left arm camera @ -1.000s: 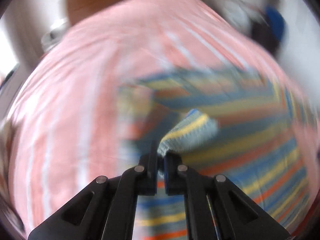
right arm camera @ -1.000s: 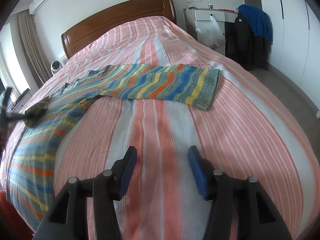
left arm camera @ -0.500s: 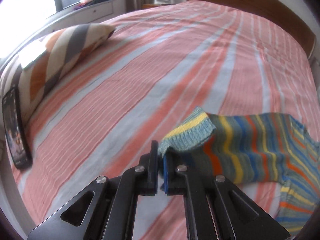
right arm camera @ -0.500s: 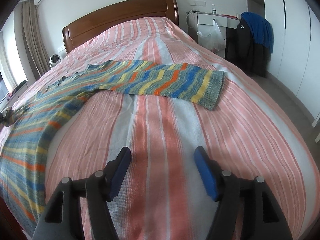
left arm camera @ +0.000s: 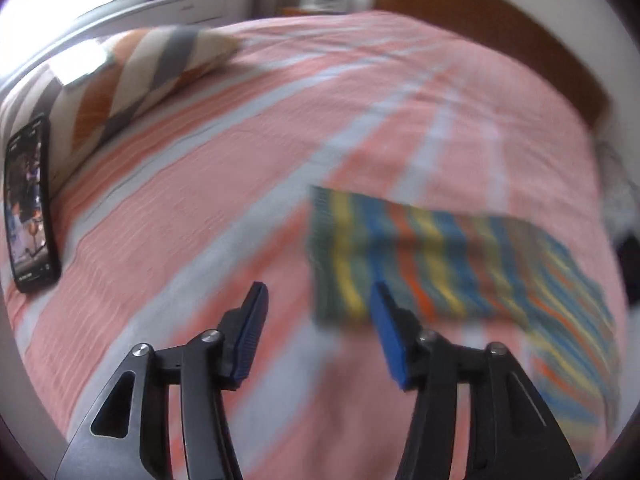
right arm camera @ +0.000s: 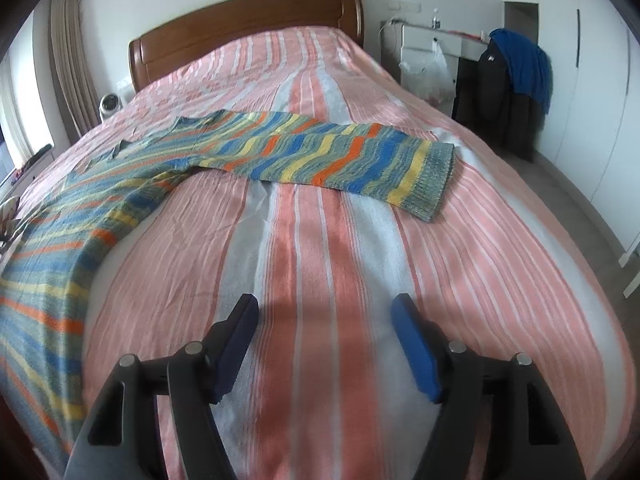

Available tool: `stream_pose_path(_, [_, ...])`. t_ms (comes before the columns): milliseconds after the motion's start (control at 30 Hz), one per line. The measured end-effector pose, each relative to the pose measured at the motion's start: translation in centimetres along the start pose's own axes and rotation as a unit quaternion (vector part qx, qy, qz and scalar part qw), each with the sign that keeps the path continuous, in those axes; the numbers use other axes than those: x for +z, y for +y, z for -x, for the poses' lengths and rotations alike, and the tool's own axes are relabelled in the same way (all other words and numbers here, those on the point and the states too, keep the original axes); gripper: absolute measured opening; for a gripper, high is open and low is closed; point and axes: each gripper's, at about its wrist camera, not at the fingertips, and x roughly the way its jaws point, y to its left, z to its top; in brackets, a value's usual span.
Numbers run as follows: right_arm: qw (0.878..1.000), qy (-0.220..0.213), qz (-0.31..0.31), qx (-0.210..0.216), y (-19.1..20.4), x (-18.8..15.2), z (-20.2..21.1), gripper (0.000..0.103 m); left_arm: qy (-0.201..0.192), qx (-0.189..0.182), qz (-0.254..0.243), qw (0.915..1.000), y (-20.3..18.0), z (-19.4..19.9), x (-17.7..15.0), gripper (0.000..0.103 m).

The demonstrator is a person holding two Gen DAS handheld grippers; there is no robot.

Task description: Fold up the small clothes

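Note:
A striped knit sweater in blue, yellow, orange and grey-green lies flat on the pink striped bed. Its one sleeve stretches to the right, the cuff toward the bed's right side. In the left wrist view the other sleeve lies flat on the bed, its cuff just beyond my left gripper, which is open and empty. My right gripper is open and empty above the bare bedspread, short of the sweater.
A striped pillow and a black phone lie at the bed's left side. A wooden headboard stands at the far end. A white desk with a plastic bag and a chair with dark clothes stand right of the bed.
My left gripper held the sleeve cuff, carried it out to the side, then opened and let it go flat on the bed. The right gripper moved slightly and stayed open.

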Motion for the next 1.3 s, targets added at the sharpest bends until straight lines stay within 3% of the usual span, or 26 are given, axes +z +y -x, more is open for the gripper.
stream_pose_path(100, [0.996, 0.011, 0.018, 0.083, 1.4, 0.4, 3.7, 0.069, 0.044, -0.112, -0.057, 0.9911, -1.7, 3.8, -4.5, 0.087])
stream_pose_path(200, [0.98, 0.066, 0.024, 0.186, 3.6, -0.8, 5.6, 0.069, 0.106, -0.187, -0.117, 0.9695, -4.1, 5.8, -10.8, 0.088])
stream_pose_path(233, [0.971, 0.093, 0.021, 0.217, 4.5, -1.6, 5.7, 0.069, 0.134, -0.202, -0.14, 0.9602, -5.1, 6.1, -13.5, 0.088])
stream_pose_path(300, [0.96, 0.136, 0.018, 0.245, 5.9, -3.3, 5.5, 0.069, 0.164, -0.199, -0.159, 0.9529, -6.1, 5.9, -16.9, 0.088])
stream_pose_path(367, [0.953, 0.17, 0.025, 0.248, 7.4, -5.2, 4.9, 0.069, 0.181, -0.183, -0.168, 0.9518, -6.6, 5.4, -18.8, 0.085])
stream_pose_path(433, [0.952, 0.175, 0.026, 0.248, 8.2, -6.3, 4.6, 0.066, 0.179, -0.167, -0.168, 0.9549, -6.5, 5.4, -19.8, 0.077])
stream_pose_path(500, [0.949, 0.182, 0.018, 0.259, 8.9, -6.7, 4.2, 0.058, 0.181, -0.169, -0.178, 0.9522, -7.0, 5.6, -20.6, 0.068])
stream_pose_path(567, [0.947, 0.187, 0.027, 0.258, 10.0, -7.0, 3.8, 0.039, 0.195, -0.185, -0.189, 0.9446, -7.7, 5.4, -21.3, 0.041])
stream_pose_path(600, [0.95, 0.184, 0.04, 0.248, 10.7, -7.1, 3.7, 0.03, 0.201, -0.187, -0.194, 0.9418, -8.1, 5.4, -21.6, 0.011])
stream_pose_path(633, [0.952, 0.182, 0.047, 0.24, 11.1, -6.9, 3.5, 0.01, 0.202, -0.187, -0.201, 0.9402, -8.5, 5.2, -21.9, 0.004])
stream_pose_path(800, [0.959, 0.17, 0.051, 0.221, 10.6, -6.5, 5.4, 0.005, 0.192, -0.197, -0.181, 0.9441, -6.8, 7.3, -21.6, 0.002])
stream_pose_path(967, [0.959, 0.171, 0.068, 0.217, 9.8, -6.6, 8.4, 0.005, 0.21, -0.184, -0.182, 0.9429, -6.0, 6.7, -22.9, 0.002])
stream_pose_path(1100, [0.959, 0.2, 0.046, 0.197, 9.3, -8.4, 4.7, 0.005, 0.223, -0.173, -0.164, 0.9451, -6.7, 4.4, -23.1, 0.003])
stream_pose_path(1200, [0.958, 0.202, 0.021, 0.201, 8.8, -8.8, 3.7, 0.005, 0.21, -0.163, -0.173, 0.9484, -7.1, 5.1, -22.9, 0.012])
stream_pose_path(1233, [0.959, 0.198, 0.026, 0.201, 8.8, -8.6, 3.9, 0.006, 0.202, -0.155, -0.175, 0.9511, -7.1, 5.7, -22.9, 0.025])
stream_pose_path(1267, [0.961, 0.193, 0.036, 0.196, 8.9, -8.5, 4.3, 0.014, 0.194, -0.146, -0.174, 0.9543, -7.2, 6.3, -22.7, 0.035])
stream_pose_path(1300, [0.963, 0.191, 0.045, 0.184, 8.9, -8.5, 4.7, 0.02, 0.185, -0.143, -0.172, 0.9569, -7.6, 6.6, -22.5, 0.057])
